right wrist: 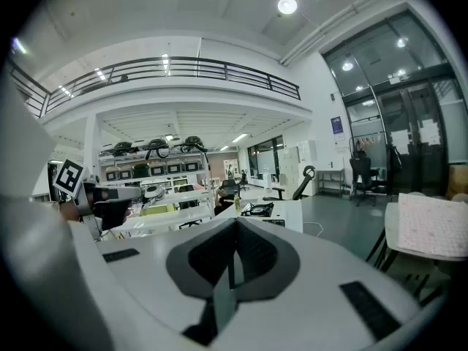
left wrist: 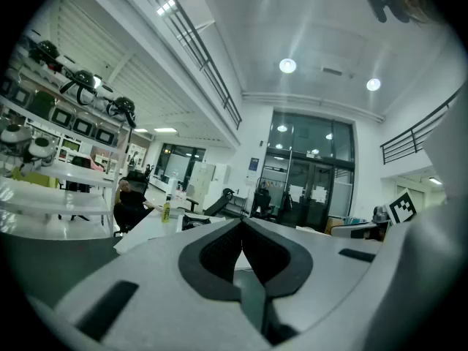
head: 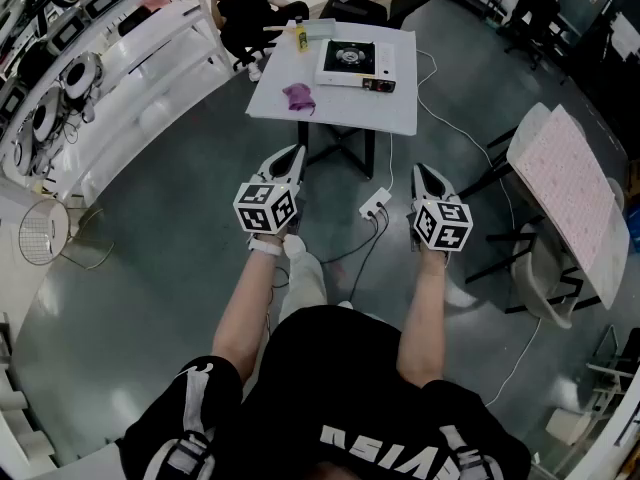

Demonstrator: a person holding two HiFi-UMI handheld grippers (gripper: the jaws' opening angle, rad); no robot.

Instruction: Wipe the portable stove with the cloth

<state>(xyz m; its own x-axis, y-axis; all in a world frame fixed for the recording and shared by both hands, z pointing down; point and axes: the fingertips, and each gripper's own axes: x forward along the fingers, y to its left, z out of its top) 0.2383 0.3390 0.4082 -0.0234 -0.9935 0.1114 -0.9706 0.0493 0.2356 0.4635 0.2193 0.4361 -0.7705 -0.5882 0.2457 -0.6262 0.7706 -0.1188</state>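
Observation:
The portable stove (head: 357, 64) is white with a black burner and sits on the white table (head: 380, 108) far ahead. A purple cloth (head: 299, 95) lies crumpled on the table's near left part. My left gripper (head: 294, 154) and right gripper (head: 421, 173) are held out over the grey floor, well short of the table, both shut and empty. In the right gripper view the stove (right wrist: 259, 210) shows small in the distance beyond the closed right gripper (right wrist: 235, 222). The left gripper (left wrist: 242, 224) view shows its tips meeting, with the table edge (left wrist: 146, 229) behind.
A yellow-green bottle (head: 299, 35) and a greenish pad stand at the table's far left. A seated person (head: 245, 13) is beyond it. A power strip (head: 375, 206) with cables lies on the floor. A table with pink-patterned cloth (head: 565, 183) stands right; white shelving (head: 110, 78) runs left.

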